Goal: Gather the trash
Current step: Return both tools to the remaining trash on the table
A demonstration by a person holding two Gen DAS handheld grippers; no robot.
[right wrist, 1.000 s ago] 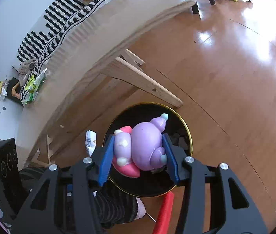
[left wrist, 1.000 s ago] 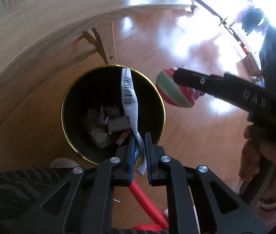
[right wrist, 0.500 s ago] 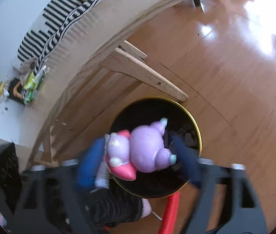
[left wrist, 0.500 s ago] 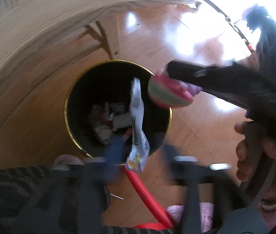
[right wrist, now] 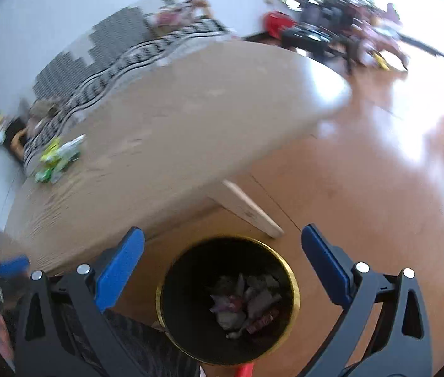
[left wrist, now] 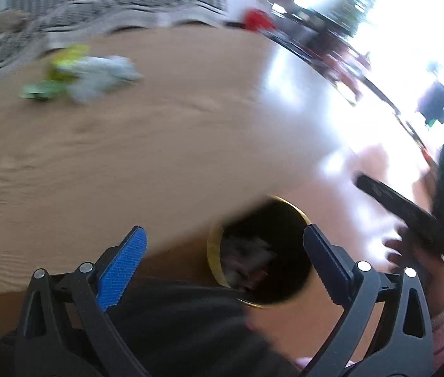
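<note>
Over the gold-rimmed bin (right wrist: 227,300) both the left gripper (left wrist: 222,267) and right gripper (right wrist: 222,267) have just sprung wide and empty, their 2 loads dropped, so the green wrappers (right wrist: 57,157) on the table (right wrist: 175,132) look next.

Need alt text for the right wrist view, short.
The open right gripper with blue pads hangs empty above a black gold-rimmed trash bin holding crumpled trash. Behind stands a round wooden table with blurred green and yellow wrappers near its far edge.
</note>
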